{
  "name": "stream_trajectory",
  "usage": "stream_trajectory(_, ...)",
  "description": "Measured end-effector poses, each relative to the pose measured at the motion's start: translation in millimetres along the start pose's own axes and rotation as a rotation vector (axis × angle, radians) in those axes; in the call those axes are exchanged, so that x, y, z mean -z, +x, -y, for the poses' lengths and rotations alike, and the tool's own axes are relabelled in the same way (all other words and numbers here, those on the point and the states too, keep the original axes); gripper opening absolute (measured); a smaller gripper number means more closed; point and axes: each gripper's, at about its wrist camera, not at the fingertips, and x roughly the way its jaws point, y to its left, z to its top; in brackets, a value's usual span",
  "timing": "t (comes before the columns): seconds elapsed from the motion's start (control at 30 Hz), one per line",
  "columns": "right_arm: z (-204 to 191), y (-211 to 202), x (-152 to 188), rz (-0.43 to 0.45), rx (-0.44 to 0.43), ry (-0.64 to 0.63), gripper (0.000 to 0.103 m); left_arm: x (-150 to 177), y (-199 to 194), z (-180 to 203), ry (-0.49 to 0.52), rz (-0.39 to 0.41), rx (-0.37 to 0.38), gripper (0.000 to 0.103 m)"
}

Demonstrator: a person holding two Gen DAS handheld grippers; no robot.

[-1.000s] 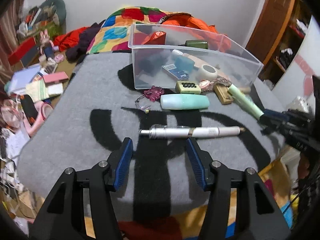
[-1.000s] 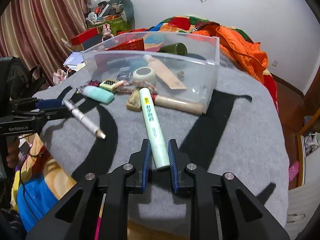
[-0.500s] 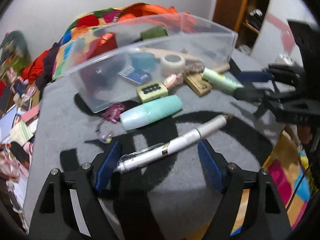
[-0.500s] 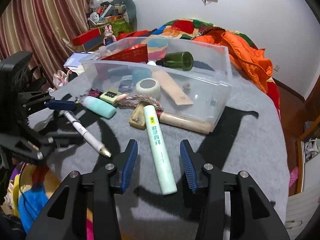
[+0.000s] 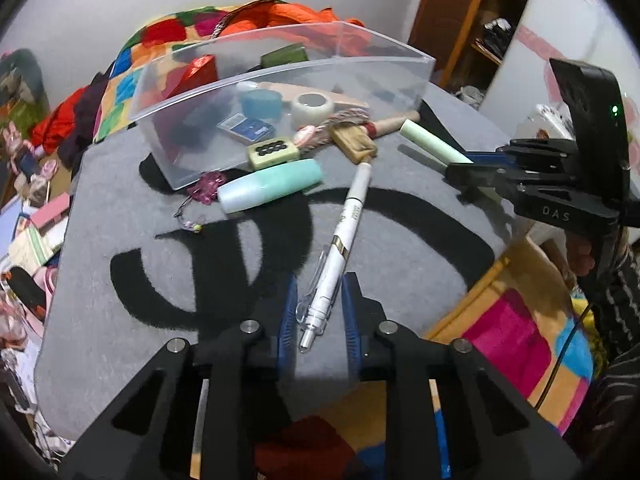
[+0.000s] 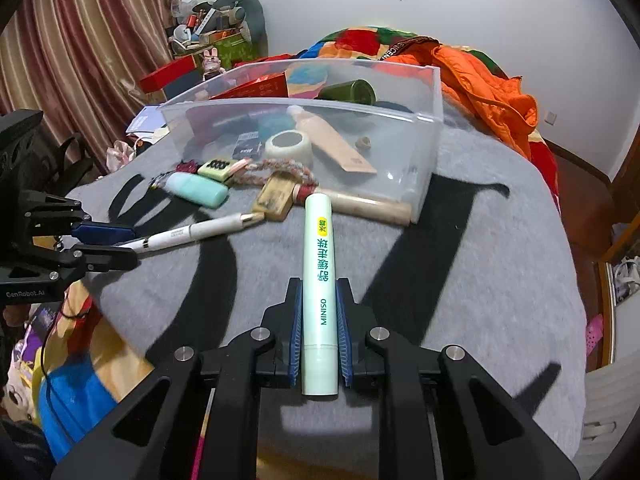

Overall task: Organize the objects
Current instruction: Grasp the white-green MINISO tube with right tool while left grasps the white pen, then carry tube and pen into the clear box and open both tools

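Two tools have each just grabbed something. The right tool [image 6: 318,334], wide open a moment ago, is now squeezed tight on the green tube [image 6: 318,280]. The left tool [image 5: 318,312] has closed in around the clip end of the white pen [image 5: 340,248]; whether it pinches yet, I cannot tell. I think both things can go into the clear box [image 5: 288,76] soon. The tube lies long on the gray blanket [image 6: 500,280], its far end aimed at the box. The pen also lies flat, its tip touching a wooden block [image 5: 354,144] beside the box.
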Motion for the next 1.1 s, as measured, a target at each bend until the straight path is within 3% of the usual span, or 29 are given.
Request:
stream_trajectory(0.47,-4.9,5.5,3.1,0.015,0.012,0.044,0.014,-23.4,28.5,15.4,0.037,0.076,-0.008,0.020)
stream_trajectory(0.6,-9.6,-0.8,7.1,0.032,0.023,0.043,0.014,-15.6,21.2,21.2,0.022,0.092,-0.028,0.011)
stream_trajectory(0.83,-12.0,-26.7,3.4,0.093,0.004,0.057,0.014,-8.4,1.6,21.8,-0.035,0.132,-0.014,0.010)
stream_trajectory(1.1,-13.9,-49.9,-18.6,0.187,-0.004,0.066,0.014,-21.6,-27.6,16.7,-0.070,0.216,-0.028,0.010)
